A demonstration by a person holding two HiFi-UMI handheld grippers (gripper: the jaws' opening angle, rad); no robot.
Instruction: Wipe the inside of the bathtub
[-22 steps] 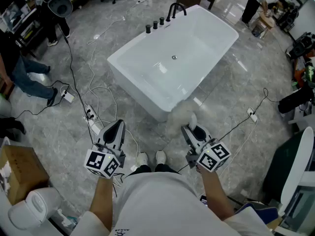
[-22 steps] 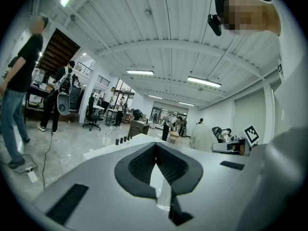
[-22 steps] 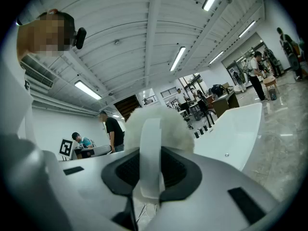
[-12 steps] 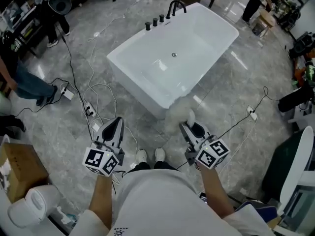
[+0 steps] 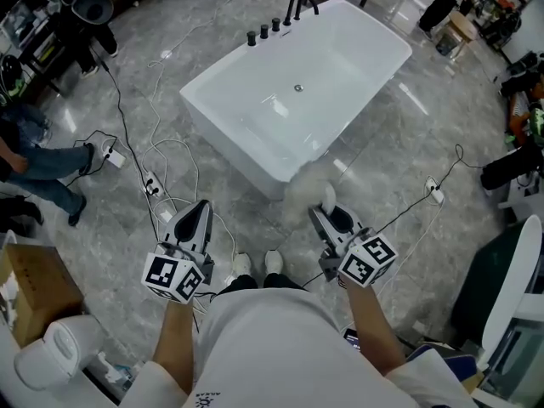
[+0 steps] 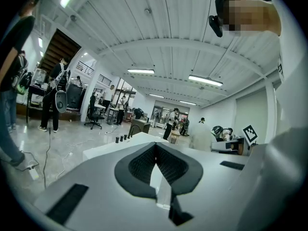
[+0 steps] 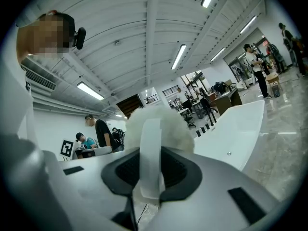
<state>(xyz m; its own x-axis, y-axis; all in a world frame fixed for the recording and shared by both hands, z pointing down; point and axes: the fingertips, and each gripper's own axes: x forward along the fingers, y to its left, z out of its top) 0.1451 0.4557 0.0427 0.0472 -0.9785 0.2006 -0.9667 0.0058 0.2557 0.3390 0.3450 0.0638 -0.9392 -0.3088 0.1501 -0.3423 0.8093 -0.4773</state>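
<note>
- Right gripper (image 5: 326,218) held low, forearm forward, clamped on a fluffy duster (image 5: 308,190).
- Left gripper (image 5: 200,210) alongside, jaws together, empty.
- Bathtub (image 5: 245,161) beyond both.

A big open lab hall: freestanding bathtub (image 5: 293,87) on marble floor (image 5: 127,75), trailing cables (image 5: 157,164), desks, people working around.

I saw a cardboard box (image 5: 34,289) low on the floor at my left. A white canister (image 5: 53,355) sat just on my side of it. Beyond the box lay a power strip (image 5: 152,187) among looping white cables (image 5: 174,155). A person's legs (image 5: 42,164) were past the box, and a round black device on a stand (image 5: 91,5) farther still.
</note>
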